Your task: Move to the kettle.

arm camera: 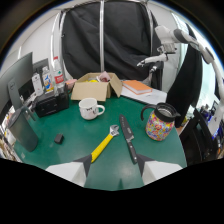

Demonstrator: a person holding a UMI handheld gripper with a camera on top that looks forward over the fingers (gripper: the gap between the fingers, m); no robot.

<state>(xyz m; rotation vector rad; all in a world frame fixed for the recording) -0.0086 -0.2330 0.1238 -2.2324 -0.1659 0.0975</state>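
The kettle (160, 121) (colourful speckled body, black lid and handle) stands upright on green tabletop.

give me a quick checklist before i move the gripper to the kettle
1. Kettle in view: ok. The kettle stands upright on the green table, beyond the gripper and off toward its right finger.
2. Gripper free: ok. The fingers are open with nothing held between them.
3. Straight path clear: not ok. The knife lies just ahead of the fingers, with the yellow-handled wrench beside it.
4. Kettle handle reachable: cannot tell. The dark handle and lid show on top, but their facing is unclear.
5. Kettle neighbours: ok. The white mug and cardboard box stand apart from it.
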